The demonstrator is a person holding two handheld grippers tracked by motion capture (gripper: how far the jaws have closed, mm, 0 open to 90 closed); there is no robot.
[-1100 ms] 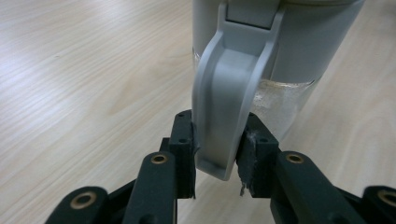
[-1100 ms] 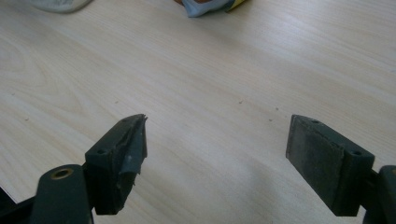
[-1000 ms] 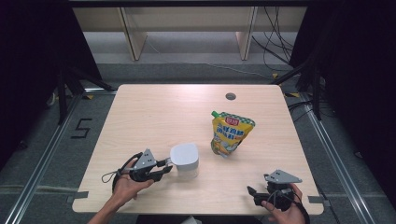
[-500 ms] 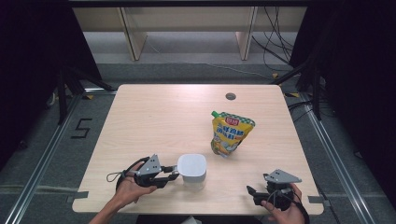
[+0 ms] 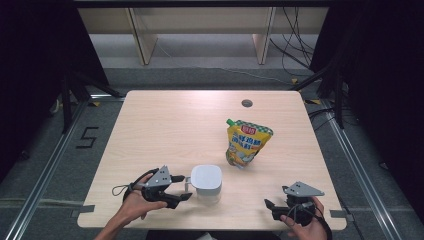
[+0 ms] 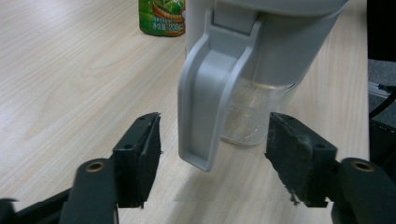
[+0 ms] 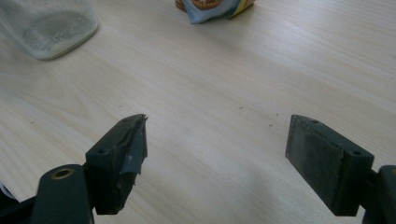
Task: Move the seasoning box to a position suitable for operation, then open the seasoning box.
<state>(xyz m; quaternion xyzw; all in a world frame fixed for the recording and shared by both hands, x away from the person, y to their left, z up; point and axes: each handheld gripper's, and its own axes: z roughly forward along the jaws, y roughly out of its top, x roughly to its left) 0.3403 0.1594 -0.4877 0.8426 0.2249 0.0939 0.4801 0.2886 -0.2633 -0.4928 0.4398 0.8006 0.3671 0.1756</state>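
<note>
Pale wood worktop (image 5: 165, 125) carries my jug (image 5: 206, 181) at lower centre, its handle (image 6: 205, 102) untouched between my left gripper's (image 5: 184, 188) jaws, just opening wide, while my right gripper (image 5: 270, 210) gapes empty.

a clear jar (image 5: 207, 186) with a grey-white lid (image 5: 207, 176) stands upright near the table's front edge — its grey handle (image 6: 205, 98) hangs down one side, a thin layer of pale granules in the bottom, well apart from anything else.
</note>
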